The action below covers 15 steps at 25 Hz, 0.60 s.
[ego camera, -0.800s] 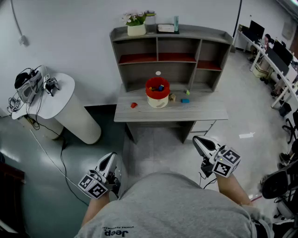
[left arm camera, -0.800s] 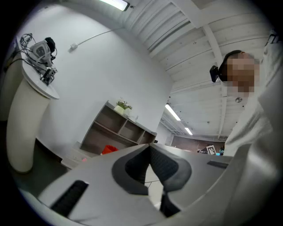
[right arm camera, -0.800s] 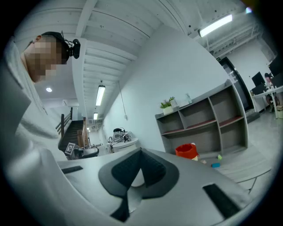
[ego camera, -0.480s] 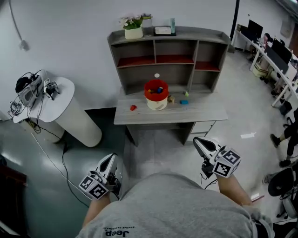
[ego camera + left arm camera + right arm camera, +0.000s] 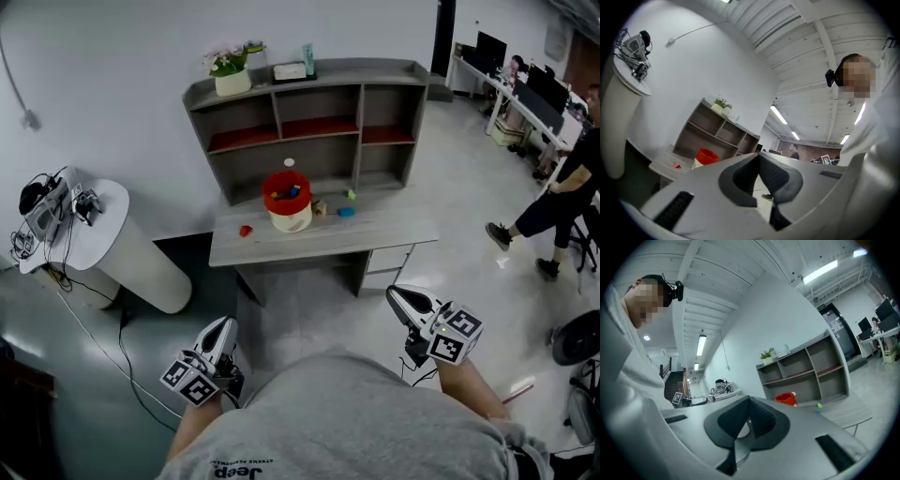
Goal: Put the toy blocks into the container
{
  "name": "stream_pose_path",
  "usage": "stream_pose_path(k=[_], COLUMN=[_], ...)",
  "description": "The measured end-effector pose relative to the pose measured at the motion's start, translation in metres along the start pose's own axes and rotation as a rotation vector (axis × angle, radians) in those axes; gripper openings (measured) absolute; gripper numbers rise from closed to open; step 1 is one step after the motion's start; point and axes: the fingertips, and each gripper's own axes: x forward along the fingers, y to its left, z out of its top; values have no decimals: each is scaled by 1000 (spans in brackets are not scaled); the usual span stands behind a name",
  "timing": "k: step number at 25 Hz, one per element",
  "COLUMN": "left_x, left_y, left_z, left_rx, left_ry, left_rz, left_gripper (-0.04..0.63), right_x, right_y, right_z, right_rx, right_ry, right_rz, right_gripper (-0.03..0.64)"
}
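Note:
A red container (image 5: 286, 193) on a white base stands on the grey desk (image 5: 394, 232), with blocks inside it. Loose toy blocks lie on the desk: a red one (image 5: 246, 231) to its left, a tan one (image 5: 319, 208), a green one (image 5: 350, 194) and a blue one (image 5: 346, 212) to its right. My left gripper (image 5: 225, 324) and right gripper (image 5: 394, 293) are held low near my body, well short of the desk, both shut and empty. The container (image 5: 707, 156) shows small in the left gripper view, and the container (image 5: 786, 399) in the right gripper view.
A grey shelf unit (image 5: 309, 117) rises behind the desk with a plant pot (image 5: 228, 82) on top. A white round table (image 5: 94, 230) with cables stands at left. A person (image 5: 561, 202) walks at far right beside office desks (image 5: 525, 98).
The desk and shelf have shifted left and slightly lower in the head view. A person has walked into view at the right. Both grippers stay low by my body.

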Motion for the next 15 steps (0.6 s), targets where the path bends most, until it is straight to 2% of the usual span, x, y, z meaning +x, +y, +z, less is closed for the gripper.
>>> stream_pose_path(k=[8, 15], left_x=[64, 83], left_y=[-43, -42], left_z=[-41, -54], left_rx=[-21, -43], left_ry=[43, 63], left_rz=[-58, -32], left_gripper=[28, 28], right_x=[-64, -68], right_y=[-55, -82], right_z=[-10, -23], right_rx=[42, 91], right_ry=[14, 24], right_rz=[-40, -25], right_gripper=[3, 5])
